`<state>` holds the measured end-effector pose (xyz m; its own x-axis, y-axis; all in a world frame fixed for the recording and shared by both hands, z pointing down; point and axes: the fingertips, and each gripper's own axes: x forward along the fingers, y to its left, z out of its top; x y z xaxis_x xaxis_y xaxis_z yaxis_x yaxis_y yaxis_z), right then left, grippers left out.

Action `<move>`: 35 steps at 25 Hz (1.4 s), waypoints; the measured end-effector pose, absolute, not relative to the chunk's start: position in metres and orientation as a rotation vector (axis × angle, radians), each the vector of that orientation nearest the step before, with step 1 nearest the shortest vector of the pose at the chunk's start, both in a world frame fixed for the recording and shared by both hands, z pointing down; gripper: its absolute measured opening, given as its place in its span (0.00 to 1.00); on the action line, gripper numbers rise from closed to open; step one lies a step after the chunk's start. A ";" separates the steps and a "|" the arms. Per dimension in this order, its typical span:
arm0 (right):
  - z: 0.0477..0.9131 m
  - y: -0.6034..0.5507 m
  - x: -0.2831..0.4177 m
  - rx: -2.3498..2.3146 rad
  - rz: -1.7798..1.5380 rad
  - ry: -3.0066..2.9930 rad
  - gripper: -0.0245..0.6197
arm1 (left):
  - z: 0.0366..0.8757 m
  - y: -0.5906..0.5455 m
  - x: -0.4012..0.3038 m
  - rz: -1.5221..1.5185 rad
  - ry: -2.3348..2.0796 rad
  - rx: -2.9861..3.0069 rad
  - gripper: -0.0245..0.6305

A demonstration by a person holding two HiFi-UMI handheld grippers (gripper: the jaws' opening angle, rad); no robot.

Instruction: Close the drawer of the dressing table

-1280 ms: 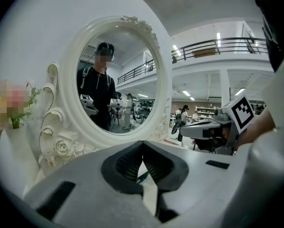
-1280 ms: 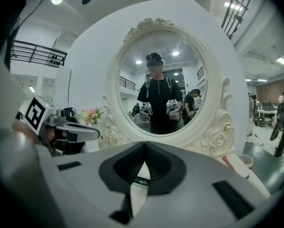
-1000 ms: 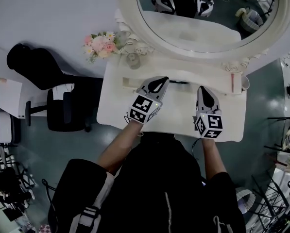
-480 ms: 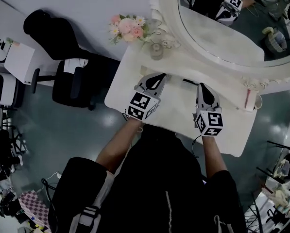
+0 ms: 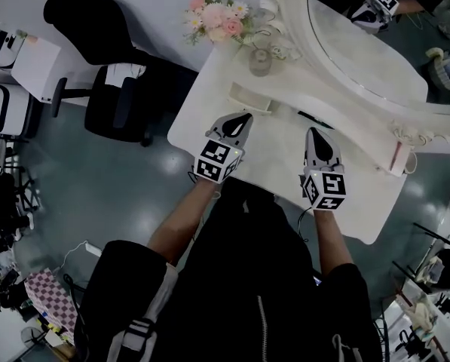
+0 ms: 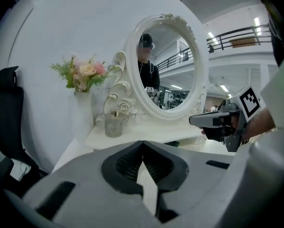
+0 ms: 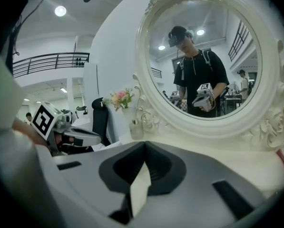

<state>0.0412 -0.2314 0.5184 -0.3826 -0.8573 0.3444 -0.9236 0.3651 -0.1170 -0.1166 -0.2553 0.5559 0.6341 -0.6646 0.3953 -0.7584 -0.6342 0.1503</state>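
Left gripper (image 5: 243,119) and right gripper (image 5: 316,134) both over the surface (image 5: 273,161), jaws pressed together, nothing held. What I take for the open drawer (image 5: 249,101) juts from the low shelf under the mirror (image 5: 364,62), long axis along the mirror's base. Left gripper sits just short of its front, right gripper further along the mirror; I judge the left should push, toward the mirror

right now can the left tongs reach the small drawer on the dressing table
Probably yes. The left tongs, shut and empty, point at the drawer with only bare tabletop between; the glass jar stands farther back.
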 end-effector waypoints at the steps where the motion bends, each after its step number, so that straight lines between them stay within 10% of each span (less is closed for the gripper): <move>1: 0.520 -0.230 0.041 1.592 0.435 -2.400 0.04 | 0.561 -0.253 -0.118 0.443 -1.147 2.543 0.04; 10: 0.531 -0.220 0.041 1.583 0.460 -2.376 0.04 | 0.590 -0.243 -0.123 0.470 -1.172 2.482 0.05; 17: 0.531 -0.217 0.047 1.596 0.462 -2.358 0.04 | 0.629 -0.247 -0.140 0.529 -1.219 2.348 0.35; 35: 0.541 -0.199 0.062 1.669 0.498 -2.269 0.04 | 0.705 -0.286 -0.154 0.586 -1.199 2.152 0.28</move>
